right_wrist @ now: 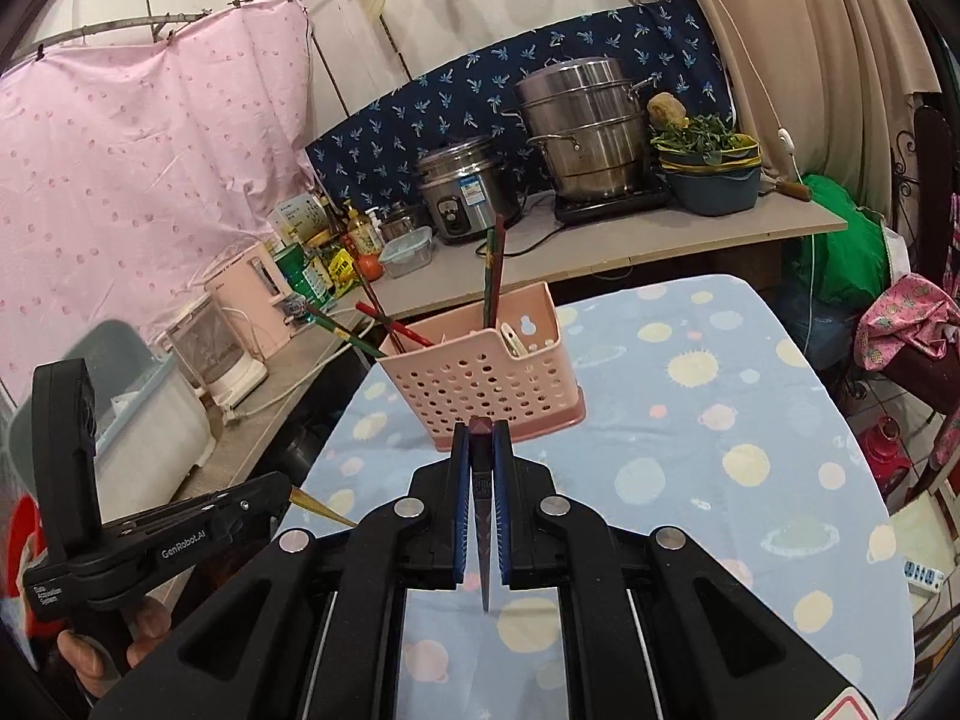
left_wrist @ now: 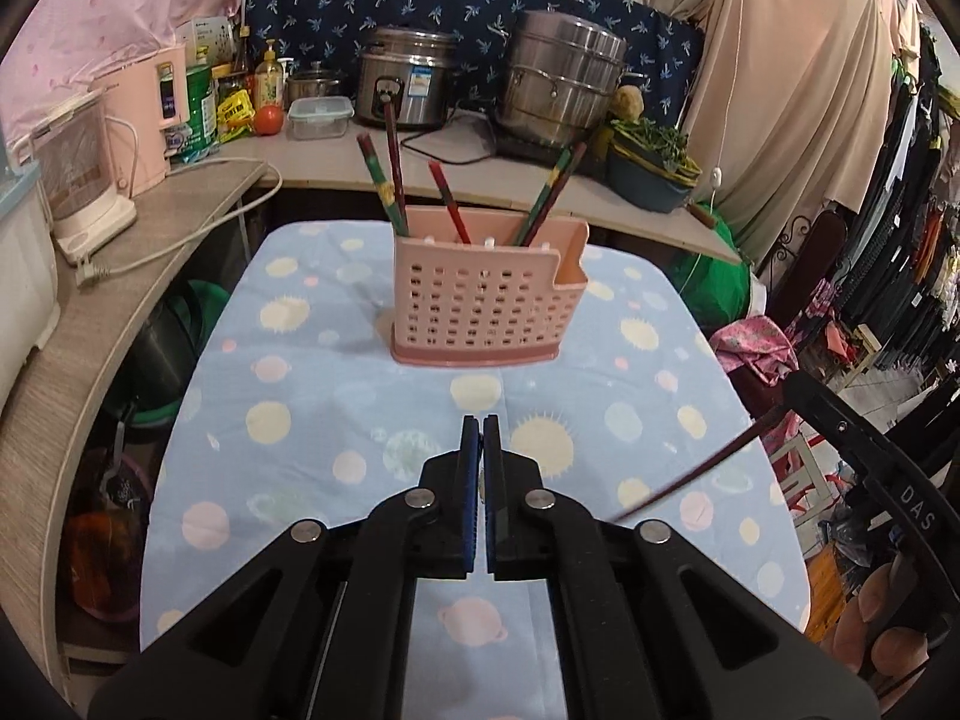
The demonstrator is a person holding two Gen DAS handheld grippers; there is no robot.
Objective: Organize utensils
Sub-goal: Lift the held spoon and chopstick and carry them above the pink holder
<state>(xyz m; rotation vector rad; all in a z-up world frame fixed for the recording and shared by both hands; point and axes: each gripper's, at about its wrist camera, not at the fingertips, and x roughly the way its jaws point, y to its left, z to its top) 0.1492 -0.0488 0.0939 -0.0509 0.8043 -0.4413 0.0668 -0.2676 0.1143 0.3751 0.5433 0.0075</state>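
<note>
Chopstick (right_wrist: 483,531) pinched lengthwise in the closed right hand-held gripper (right_wrist: 482,438) hovers over the tabletop (right_wrist: 750,396) just short of the pink utensil basket (right_wrist: 480,378), awaiting a lift and drop among those already standing, while the left hand-held gripper (left_wrist: 482,426) waits closed and empty

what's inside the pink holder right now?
The holder has several red and green chopsticks standing in it, leaning apart, plus a pale utensil in the end compartment. Their lower ends are hidden behind its perforated wall.
</note>
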